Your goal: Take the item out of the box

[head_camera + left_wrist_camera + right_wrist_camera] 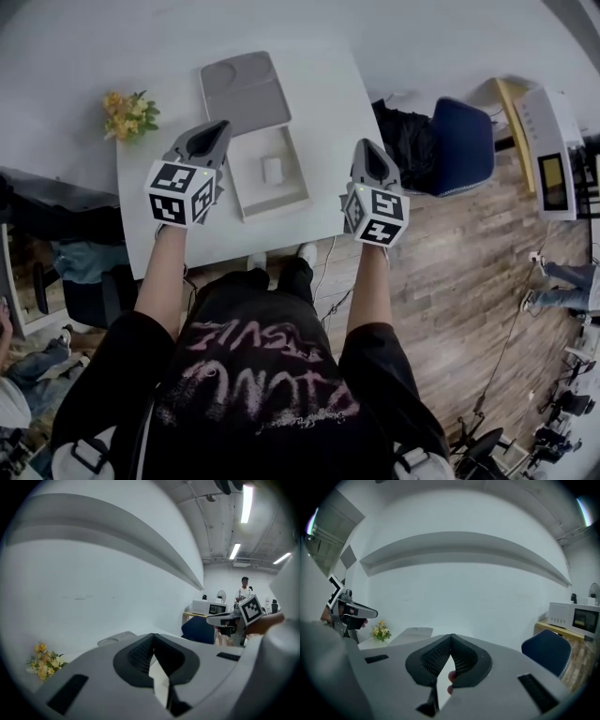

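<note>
Jaws: left gripper [152,637] had its jaws together with nothing between them. Right gripper [451,637] likewise: pads met at the tips, empty. Both hung above the tabletop [323,112] and pointed slightly downward.

Position of target: the item [273,170], small and white, lay in the open box [295,192]. It was lower than both sets of jaws, to the right of my left jaws and to the left of my right jaws, somewhat nearer the left. The lid [246,94] lay flat past the tray, ahead of the left jaws.

Risks noted (judgement):
- Descending with the jaws together would only prod the item or shove the tray; they needed to part first.
- The item looked small against the tray, so jaws opened too wide could catch on the walls.
- The tray looked light. A snug fit could drag it up with the item unless my other gripper pinned it.
- A weak pinch could let the item drop back.

Count: two grippers, one box, one lid, one item, and one bunch of flowers [129,114] off to the left of my left jaws.
</note>
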### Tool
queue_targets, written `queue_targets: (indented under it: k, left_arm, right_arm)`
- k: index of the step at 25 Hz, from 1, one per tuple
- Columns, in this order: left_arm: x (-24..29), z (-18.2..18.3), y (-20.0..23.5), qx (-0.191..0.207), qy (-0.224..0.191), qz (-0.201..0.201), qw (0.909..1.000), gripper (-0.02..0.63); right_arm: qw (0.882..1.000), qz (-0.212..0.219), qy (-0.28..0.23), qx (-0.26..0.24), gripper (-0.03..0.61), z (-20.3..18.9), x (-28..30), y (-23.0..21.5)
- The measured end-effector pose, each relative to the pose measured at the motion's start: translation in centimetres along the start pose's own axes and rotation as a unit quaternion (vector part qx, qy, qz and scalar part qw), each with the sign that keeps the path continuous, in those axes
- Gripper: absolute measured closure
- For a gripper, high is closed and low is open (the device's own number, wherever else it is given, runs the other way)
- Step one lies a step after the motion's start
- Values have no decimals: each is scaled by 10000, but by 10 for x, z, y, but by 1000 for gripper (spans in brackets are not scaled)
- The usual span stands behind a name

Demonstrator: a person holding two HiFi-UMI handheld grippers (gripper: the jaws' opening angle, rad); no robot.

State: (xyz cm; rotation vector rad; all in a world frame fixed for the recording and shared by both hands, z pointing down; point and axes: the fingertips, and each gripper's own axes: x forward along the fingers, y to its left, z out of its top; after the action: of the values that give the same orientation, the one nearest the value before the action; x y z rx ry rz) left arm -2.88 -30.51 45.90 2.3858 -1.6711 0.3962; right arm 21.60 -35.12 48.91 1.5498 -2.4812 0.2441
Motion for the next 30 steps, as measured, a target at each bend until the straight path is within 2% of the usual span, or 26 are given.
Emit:
queue_targets:
  k: [14,23,30]
  left_arm:
    - [23,-6,-24,-195,240,567,9979,612]
    - [33,-24,-32,-292,532,685,9958,612]
    - [43,-52,-48,-499,885,561,9932,612]
  right_arm:
    - [9964,814,81,-243,569,-3,32,-15]
    - [9933,1143,90,-167,569,-10,48,-15]
    - [9915,1271,171,-238,569,-21,49,-17]
